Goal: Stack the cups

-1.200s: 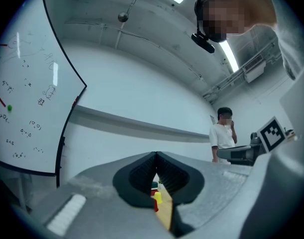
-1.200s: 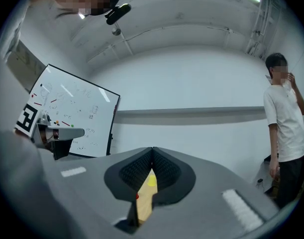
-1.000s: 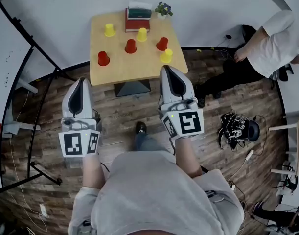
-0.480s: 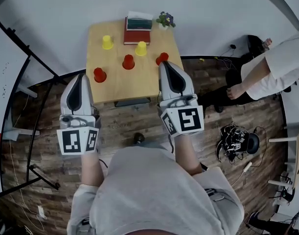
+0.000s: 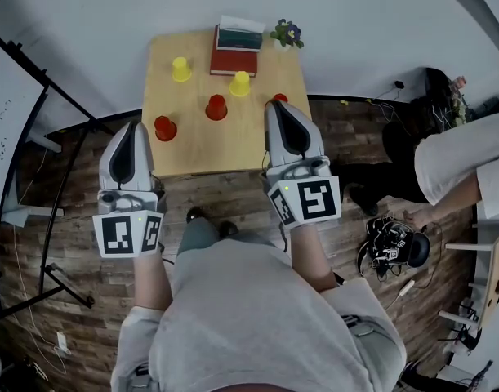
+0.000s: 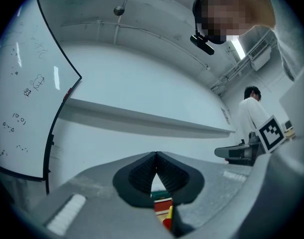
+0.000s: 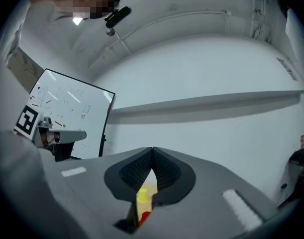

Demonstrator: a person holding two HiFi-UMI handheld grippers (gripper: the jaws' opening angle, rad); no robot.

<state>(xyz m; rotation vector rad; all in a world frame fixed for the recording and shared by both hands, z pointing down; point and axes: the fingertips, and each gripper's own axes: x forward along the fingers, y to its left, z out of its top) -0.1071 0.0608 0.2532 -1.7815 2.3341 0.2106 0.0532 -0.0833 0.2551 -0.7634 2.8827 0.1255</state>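
Several upside-down cups stand on the small wooden table [image 5: 202,149]. Two yellow cups [image 5: 181,69] [image 5: 240,83] stand at the back, one red cup [image 5: 216,107] in the middle and another red cup [image 5: 165,128] near the left edge. A third red cup [image 5: 279,99] peeks out behind my right gripper [image 5: 275,106]. Both grippers hover at the table's near edge, shut and empty; the left gripper [image 5: 133,126] is off the left corner. In the right gripper view a yellow cup [image 7: 142,196] shows below the shut jaws.
A stack of books [image 5: 235,47] and a small potted plant [image 5: 288,33] sit at the table's far edge. A person in white [image 5: 461,170] stands at the right. A headset and cables [image 5: 392,247] lie on the wood floor. A whiteboard on a black frame [image 5: 20,129] stands on the left.
The table has come nearer and both grippers now reach its near edge. My right gripper now hides the near-right yellow cup. The person at the right has moved down and away.
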